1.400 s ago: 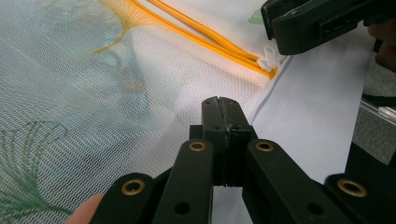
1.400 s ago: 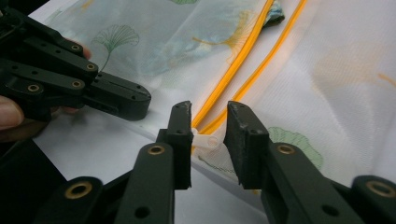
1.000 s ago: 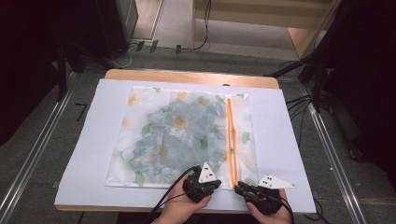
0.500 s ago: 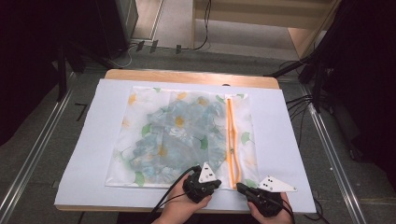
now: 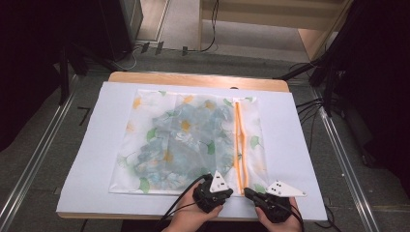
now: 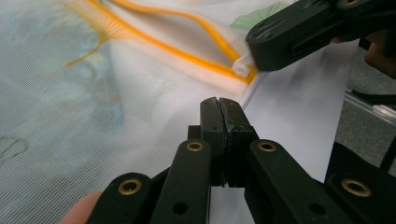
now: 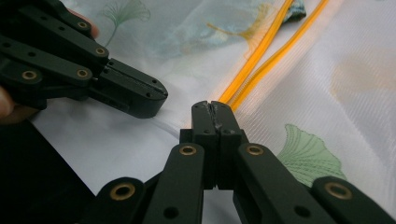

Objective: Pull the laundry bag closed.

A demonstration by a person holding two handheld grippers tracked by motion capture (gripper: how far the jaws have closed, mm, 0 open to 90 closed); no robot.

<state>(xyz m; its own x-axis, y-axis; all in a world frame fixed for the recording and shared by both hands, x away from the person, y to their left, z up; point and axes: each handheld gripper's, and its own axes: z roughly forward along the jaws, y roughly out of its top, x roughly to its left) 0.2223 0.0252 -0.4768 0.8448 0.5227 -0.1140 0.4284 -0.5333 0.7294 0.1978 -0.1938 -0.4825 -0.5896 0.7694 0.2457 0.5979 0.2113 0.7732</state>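
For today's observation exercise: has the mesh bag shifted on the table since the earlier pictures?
No. In the high view the mesh bag lies in the same place on the white sheet, its top edge equally near the wooden table edge.

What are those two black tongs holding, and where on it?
The right tongs pinch the white pull at the near end of the mesh bag's orange zipper. The left tongs pinch the bag's near edge beside it.
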